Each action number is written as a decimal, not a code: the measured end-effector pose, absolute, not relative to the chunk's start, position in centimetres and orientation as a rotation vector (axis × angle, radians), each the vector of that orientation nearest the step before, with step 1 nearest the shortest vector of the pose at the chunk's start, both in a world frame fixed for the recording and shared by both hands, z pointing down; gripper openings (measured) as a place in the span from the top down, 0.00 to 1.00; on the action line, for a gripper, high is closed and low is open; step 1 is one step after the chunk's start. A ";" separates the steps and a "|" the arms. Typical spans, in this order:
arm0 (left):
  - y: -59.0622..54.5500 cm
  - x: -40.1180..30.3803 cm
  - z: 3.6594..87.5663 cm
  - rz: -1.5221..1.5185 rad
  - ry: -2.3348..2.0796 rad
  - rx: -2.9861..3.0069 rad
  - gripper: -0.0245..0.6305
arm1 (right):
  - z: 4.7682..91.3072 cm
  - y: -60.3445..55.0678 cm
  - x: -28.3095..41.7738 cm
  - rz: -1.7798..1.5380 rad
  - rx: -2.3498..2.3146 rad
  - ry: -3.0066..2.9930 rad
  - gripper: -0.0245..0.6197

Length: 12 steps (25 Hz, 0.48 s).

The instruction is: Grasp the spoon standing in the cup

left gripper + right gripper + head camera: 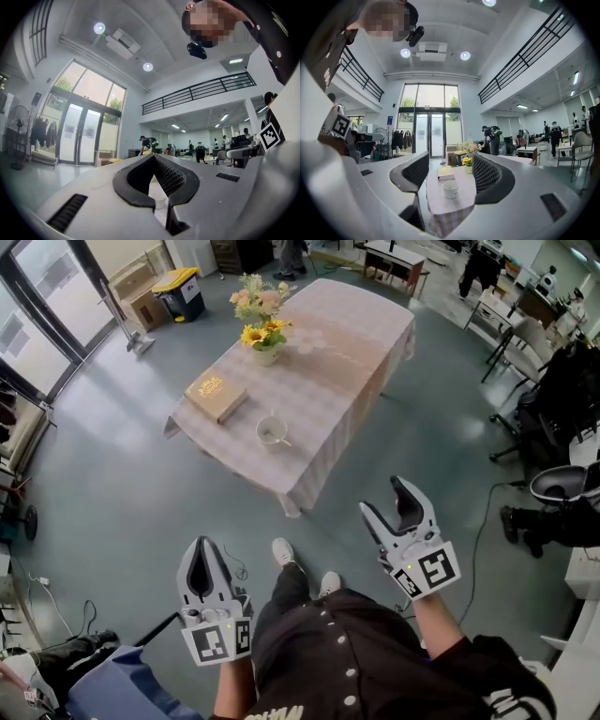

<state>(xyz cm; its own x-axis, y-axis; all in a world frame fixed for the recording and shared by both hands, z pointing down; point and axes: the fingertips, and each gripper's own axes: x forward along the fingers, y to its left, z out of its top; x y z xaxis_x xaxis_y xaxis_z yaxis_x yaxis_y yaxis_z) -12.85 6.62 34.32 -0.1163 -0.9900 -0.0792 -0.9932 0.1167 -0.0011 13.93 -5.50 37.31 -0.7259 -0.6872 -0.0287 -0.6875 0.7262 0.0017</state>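
A white cup (272,432) stands near the front edge of a table (347,352) covered with a checked cloth. A spoon (280,440) leans in it, handle toward the right. Both grippers are held well short of the table, above the grey floor. My left gripper (200,542) is shut with its tips touching and nothing between them (153,157). My right gripper (387,497) is open and empty. In the right gripper view the cup (450,189) shows far off between the spread jaws (451,164); the spoon is too small to make out there.
A tan book (217,395) lies left of the cup. A vase of flowers (262,332) stands behind it. A yellow-lidded bin (178,282) and glass doors are at far left. Office chairs (562,488) and a cable (483,521) are at right. People are working farther back.
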 end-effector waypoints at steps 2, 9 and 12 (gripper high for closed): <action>5.4 -13.7 34.3 0.088 2.290 -2.058 0.94 | 37.0 -6.4 13.1 0.027 -1.162 2.884 0.54; 1.4 -16.5 33.4 0.117 2.255 -2.075 0.94 | 36.0 -9.7 10.2 0.044 -1.174 2.869 0.54; -0.2 -17.6 33.5 0.118 2.250 -2.089 0.94 | 36.1 -11.0 9.0 0.041 -1.182 2.869 0.55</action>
